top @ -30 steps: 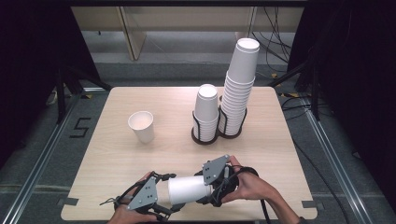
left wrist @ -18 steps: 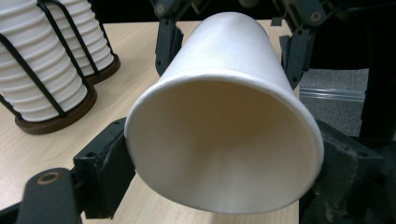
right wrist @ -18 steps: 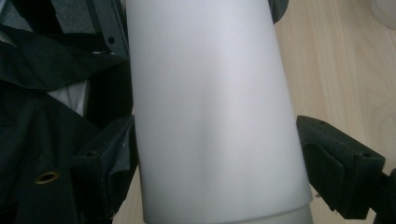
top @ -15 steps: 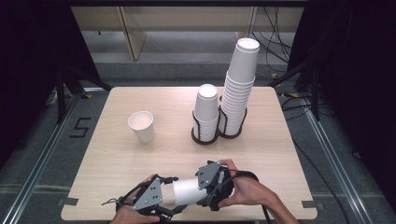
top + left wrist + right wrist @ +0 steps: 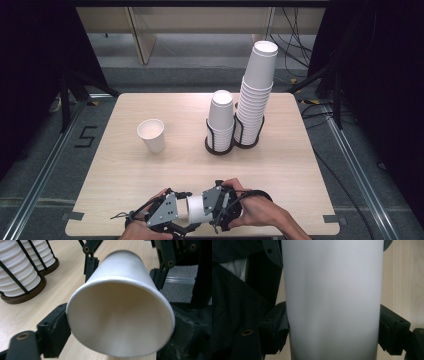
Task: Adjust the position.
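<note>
While both hands meet at the near edge of the pale wooden table (image 5: 280, 150), a white paper cup (image 5: 199, 210) lies on its side between them, its long axis running roughly across the table's width. Its open mouth faces the left gripper (image 5: 176, 216), and its body reaches to the right gripper (image 5: 212, 207). Farther left on the table a single white paper cup (image 5: 151, 135) stands upright with its mouth up, well apart from the hands. Toward the middle sit a short stack of white cups (image 5: 220, 120) and, just right of it, a tall stack of white cups (image 5: 256, 92), each upside down in a black wire holder on a round base. The left gripper view looks straight into the held cup (image 5: 120, 315), showing the rolled rim and smooth, bare inside; the left jaws flank the rim and have just been opening, but I cannot tell whether the pads press on it. The right gripper view shows the plain, unmarked outer wall (image 5: 332, 300), with both black jaws clamped against its sides.
</note>
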Demonstrator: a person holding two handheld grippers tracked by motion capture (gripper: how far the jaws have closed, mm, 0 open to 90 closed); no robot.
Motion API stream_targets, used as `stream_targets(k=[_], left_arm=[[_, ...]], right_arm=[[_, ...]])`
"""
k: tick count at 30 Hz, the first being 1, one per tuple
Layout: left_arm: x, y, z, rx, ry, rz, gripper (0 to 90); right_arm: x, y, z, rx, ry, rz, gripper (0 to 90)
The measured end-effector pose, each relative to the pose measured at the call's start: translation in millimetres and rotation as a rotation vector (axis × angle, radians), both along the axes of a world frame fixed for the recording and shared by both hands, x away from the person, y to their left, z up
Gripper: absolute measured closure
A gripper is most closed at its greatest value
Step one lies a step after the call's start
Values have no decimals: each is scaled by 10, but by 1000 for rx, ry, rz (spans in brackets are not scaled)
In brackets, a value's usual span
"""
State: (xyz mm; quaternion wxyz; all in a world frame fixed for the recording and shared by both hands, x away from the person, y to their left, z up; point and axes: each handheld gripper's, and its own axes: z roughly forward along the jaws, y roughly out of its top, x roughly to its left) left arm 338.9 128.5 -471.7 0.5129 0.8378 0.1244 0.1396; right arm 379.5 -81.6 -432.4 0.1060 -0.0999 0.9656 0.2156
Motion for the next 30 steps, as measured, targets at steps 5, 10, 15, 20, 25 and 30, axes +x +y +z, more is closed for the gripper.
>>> stream_targets(k=[5,10,15,20,25,30], left_arm=[[35,46,-12,-92,31,24,84],[65,64,-34,-170,63,32,90],[79,76,-33,-181,83,38,89],[78,76,-31,-180,90,39,79],[69,88,-7,-203,73,35,92],[48,78,17,-193,46,21,134]], right_arm=[[84,-112,-26,101,88,-11,230],[214,-220,-54,227,164,27,231],[238,-269,-63,256,208,11,231],[257,-282,-57,295,217,20,231],[239,-281,-42,324,254,10,231],[244,-258,-71,292,223,0,234]])
